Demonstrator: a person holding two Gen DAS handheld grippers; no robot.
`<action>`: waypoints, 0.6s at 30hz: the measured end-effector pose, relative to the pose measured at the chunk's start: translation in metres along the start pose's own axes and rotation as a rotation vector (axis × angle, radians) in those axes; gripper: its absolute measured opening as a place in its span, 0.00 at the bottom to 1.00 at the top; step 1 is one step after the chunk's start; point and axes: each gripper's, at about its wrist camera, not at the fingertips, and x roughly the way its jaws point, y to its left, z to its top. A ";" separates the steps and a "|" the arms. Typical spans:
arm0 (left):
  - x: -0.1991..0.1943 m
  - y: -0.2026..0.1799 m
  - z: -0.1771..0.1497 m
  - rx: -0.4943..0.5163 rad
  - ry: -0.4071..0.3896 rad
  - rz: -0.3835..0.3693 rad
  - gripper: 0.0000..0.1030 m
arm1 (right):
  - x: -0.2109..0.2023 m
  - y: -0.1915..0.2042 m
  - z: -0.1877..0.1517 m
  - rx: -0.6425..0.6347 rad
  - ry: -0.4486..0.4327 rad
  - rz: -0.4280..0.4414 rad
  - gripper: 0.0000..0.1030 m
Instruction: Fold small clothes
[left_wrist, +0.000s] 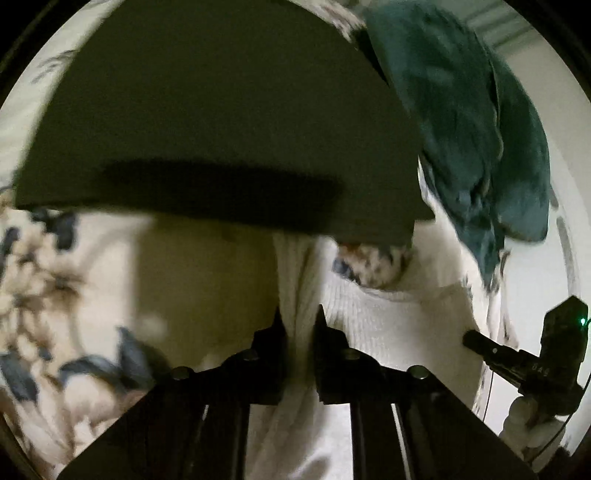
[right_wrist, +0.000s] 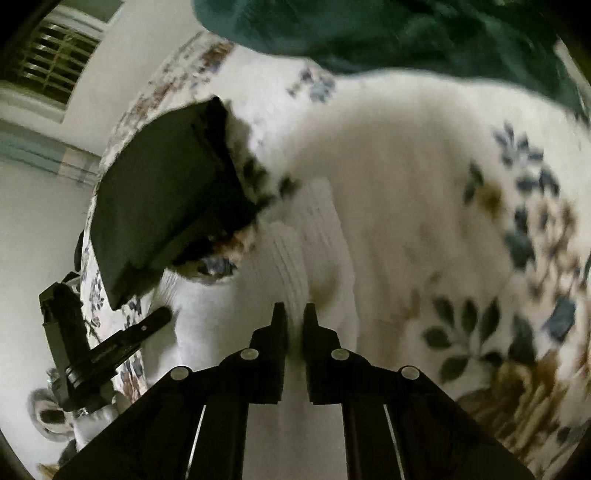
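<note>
white ribbed garment (left_wrist: 369, 317) lies on a floral bedspread (left_wrist: 44, 280), bunched between both claws. left gripper (left_wrist: 298, 325) is clamped on a fold of it; right gripper (right_wrist: 294, 321) is likewise pinched on a ridge of the fabric. just beyond the garment sits a dark folded cloth (left_wrist: 221, 122), and past that a teal garment (left_wrist: 461, 122) heaped on the bedspread. beyond the bedspread's edge stands a pale wall (right_wrist: 33, 229) with a slatted window (right_wrist: 55, 62).
</note>
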 end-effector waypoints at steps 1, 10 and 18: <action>-0.001 0.008 0.002 -0.026 -0.007 -0.004 0.08 | -0.002 0.002 0.005 -0.010 -0.016 -0.008 0.07; 0.046 0.041 0.016 -0.118 0.113 0.012 0.10 | 0.059 -0.013 0.037 -0.010 0.119 -0.114 0.07; -0.003 0.050 -0.015 -0.220 0.122 -0.136 0.54 | 0.008 -0.042 0.024 0.051 0.182 0.088 0.54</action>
